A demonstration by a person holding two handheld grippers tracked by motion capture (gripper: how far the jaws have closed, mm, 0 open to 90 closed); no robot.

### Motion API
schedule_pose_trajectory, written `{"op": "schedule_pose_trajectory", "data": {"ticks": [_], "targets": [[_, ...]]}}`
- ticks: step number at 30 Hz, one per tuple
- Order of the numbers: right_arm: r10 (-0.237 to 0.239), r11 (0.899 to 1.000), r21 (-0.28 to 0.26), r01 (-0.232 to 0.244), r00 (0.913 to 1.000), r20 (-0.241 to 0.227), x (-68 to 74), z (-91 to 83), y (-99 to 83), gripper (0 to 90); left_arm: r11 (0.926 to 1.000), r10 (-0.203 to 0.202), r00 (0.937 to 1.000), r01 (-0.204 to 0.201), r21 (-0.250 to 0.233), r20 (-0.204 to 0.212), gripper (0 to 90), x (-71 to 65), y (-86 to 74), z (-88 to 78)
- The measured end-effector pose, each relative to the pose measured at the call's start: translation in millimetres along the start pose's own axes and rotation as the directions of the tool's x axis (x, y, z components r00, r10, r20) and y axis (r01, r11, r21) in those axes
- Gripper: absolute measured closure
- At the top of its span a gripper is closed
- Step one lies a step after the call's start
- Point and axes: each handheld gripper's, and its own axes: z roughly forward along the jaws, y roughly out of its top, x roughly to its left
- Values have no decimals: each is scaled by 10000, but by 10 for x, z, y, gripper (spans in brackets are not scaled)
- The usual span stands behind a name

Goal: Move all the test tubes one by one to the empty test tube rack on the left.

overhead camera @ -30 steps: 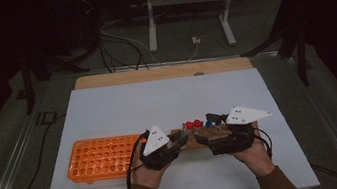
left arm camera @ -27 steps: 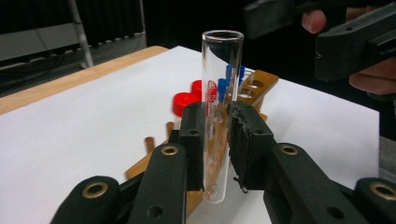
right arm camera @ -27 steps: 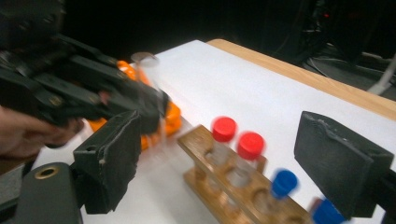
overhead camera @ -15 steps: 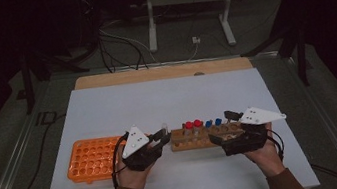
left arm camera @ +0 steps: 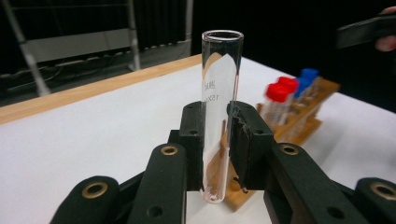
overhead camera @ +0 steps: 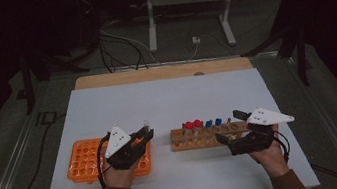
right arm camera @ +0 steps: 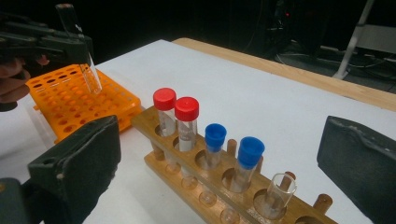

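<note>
The glass tube, uncapped and upright, is clamped in the left gripper above the orange rack near the white tabletop's left edge. The right gripper has just been opening, its jaws wide and empty by the wooden rack. Beyond the table's wooden far edge, cables cross a dark floor.

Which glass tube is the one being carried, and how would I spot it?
Look at the white table, then at the orange rack on its left side. Just above that rack, the left gripper pinches a clear glass tube that stands upright. Unlike the red-capped tubes and blue-capped tubes in the wooden rack, it has no cap and sits in no rack.
</note>
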Motion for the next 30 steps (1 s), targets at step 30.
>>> {"op": "schedule_pose_trajectory", "data": {"ticks": [30], "targets": [[-92,9996,-255,92,10000,-1,-7,-42,6,1,9871,145,9892,92,1598,-1460,762,306,-216,351]]}}
